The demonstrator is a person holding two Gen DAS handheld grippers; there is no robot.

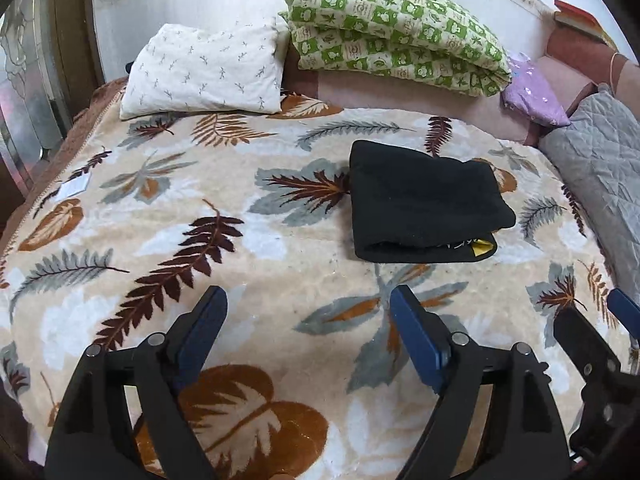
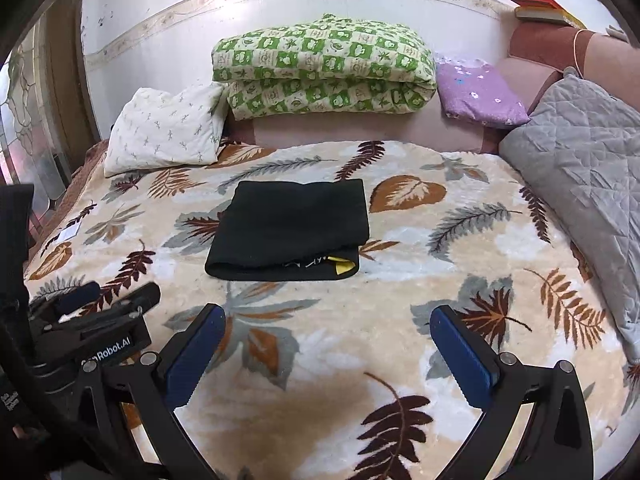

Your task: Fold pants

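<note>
- Left wrist view: the left gripper [image 1: 308,312] is hanging over the blanket [image 1: 280,280], jaws standing wide, nothing between them.
- The pants [image 1: 424,204] are lying ahead and right of it, well apart from the fingers, folded into a compact black bundle; a yellow tag [image 1: 482,247] is peeking from the near edge. Judged: folding is looking finished, which is likely why the tool is empty.
- One finger of the right gripper [image 1: 588,344] is showing at the right edge.
- A pillow [image 1: 200,72] and a green quilt [image 1: 392,36] are sitting at the headboard, clear of the work area.
- Right wrist view: the right gripper [image 2: 326,320] is hovering near the blanket [image 2: 320,360], jaws spread wide and empty.
- The pants [image 2: 292,228] are resting mid-bed, beyond the fingertips, touching neither tool.
- The left gripper [image 2: 104,308] is showing low left.
- A grey cover [image 2: 580,184] is lying along the right side; books [image 2: 540,8] are stacked on the ledge.
- Containers: none in either view.
</note>
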